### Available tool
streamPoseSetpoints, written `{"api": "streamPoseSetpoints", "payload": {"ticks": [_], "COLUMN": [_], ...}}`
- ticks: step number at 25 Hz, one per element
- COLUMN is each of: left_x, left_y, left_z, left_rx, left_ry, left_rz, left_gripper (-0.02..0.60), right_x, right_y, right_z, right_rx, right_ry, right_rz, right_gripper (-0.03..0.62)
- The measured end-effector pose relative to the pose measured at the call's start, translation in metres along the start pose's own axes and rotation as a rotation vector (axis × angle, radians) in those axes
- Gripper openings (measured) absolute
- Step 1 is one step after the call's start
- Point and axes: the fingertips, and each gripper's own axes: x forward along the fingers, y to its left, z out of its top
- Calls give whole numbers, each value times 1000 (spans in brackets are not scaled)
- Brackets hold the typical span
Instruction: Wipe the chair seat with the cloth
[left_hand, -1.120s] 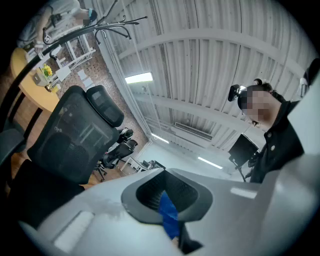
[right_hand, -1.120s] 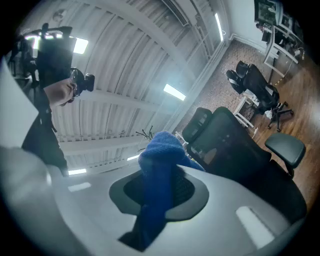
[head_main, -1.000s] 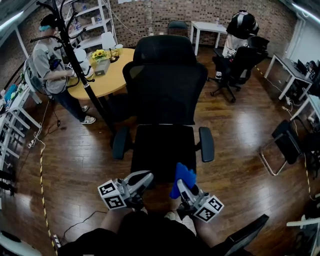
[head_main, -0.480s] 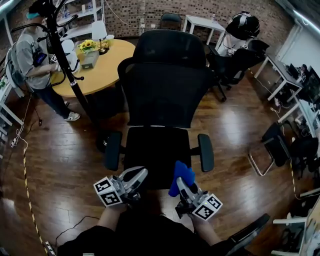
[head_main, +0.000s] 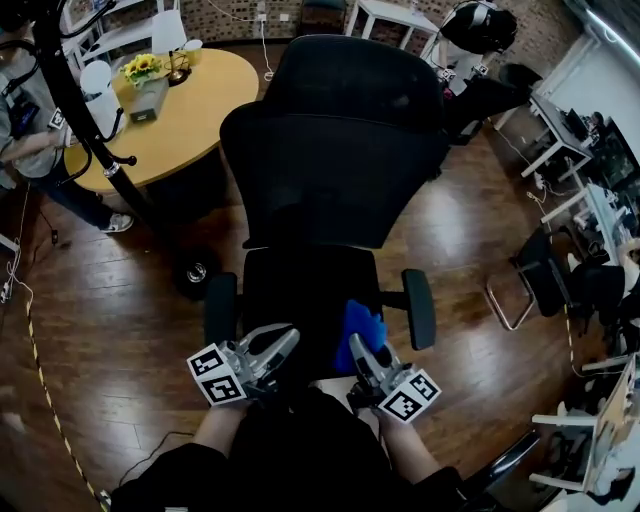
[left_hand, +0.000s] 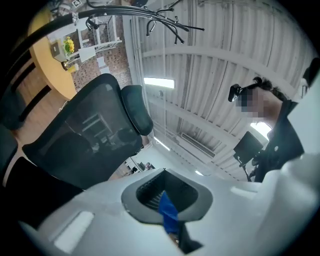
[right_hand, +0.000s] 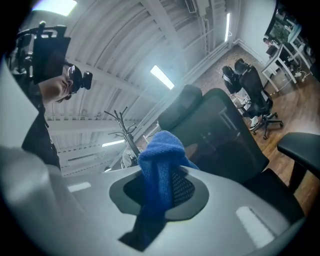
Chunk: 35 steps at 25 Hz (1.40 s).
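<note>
A black office chair stands in front of me, its seat (head_main: 300, 285) just beyond both grippers and its mesh backrest (head_main: 330, 160) upright behind it. My right gripper (head_main: 358, 352) is shut on a blue cloth (head_main: 360, 328), which bunches up above the seat's near right edge. In the right gripper view the cloth (right_hand: 159, 167) sticks up between the closed jaws of that gripper (right_hand: 160, 197). My left gripper (head_main: 280, 342) hovers over the seat's near left edge, jaws together. In the left gripper view the left gripper (left_hand: 167, 202) shows only a thin blue strip at the seam.
The chair's armrests (head_main: 220, 308) (head_main: 420, 308) flank the seat. A round yellow table (head_main: 185, 115) and a black coat rack (head_main: 95, 130) stand to the back left, with a person (head_main: 25, 150) beside them. More chairs (head_main: 545, 285) and a desk (head_main: 560, 120) are on the right.
The head view has moved closer to the chair, which now looms larger and nearer. Both grippers keep their hold and their places near the seat's front edge.
</note>
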Motion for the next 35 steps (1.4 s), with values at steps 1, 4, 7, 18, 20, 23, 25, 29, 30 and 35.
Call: {"api": "streamPoseSetpoints", "payload": {"ticks": [1,4,7,18,20,23,25,29,30,35], "left_x": [2,1,-2,-28,-38,-50,-60,-76,-80,-93], "left_y": [6,21,40,129,145,158,163,163,163,165], "left_z": [0,-3,-6,-16,-17,-21,-26,-36,-37,-36], "left_rx": [-4,-19,-38,-63,-69,-71,-73,-84,-86,-95], "left_ry": [-2,-8,-17,-175,-208,-245,-260,-277,-279,-275], "left_rz": [12,58,111,314,341,362,376,406,412,423], "left_gripper": [0,0,0,0,0,0,0,0,0,0], "right_x": [6,27,55,217,253,298,322,341,342,334], "right_y": [-10,-42,-87,-232,-242,-250,-252,-256,-255,-270], "right_z": [-4,-24,-51,-194,-222,-265,-295,-342,-347,-344], "right_rx": [1,20,37,2,-34,-130,-180,-244,-263,-305], "right_ry": [18,87,167,460,506,594,641,734,743,742], "right_rz": [-6,-20,-30,-9,17,41,30,-1,-4,-59], "right_gripper": [61,61,61,60,60,60,61,61,60,61]}}
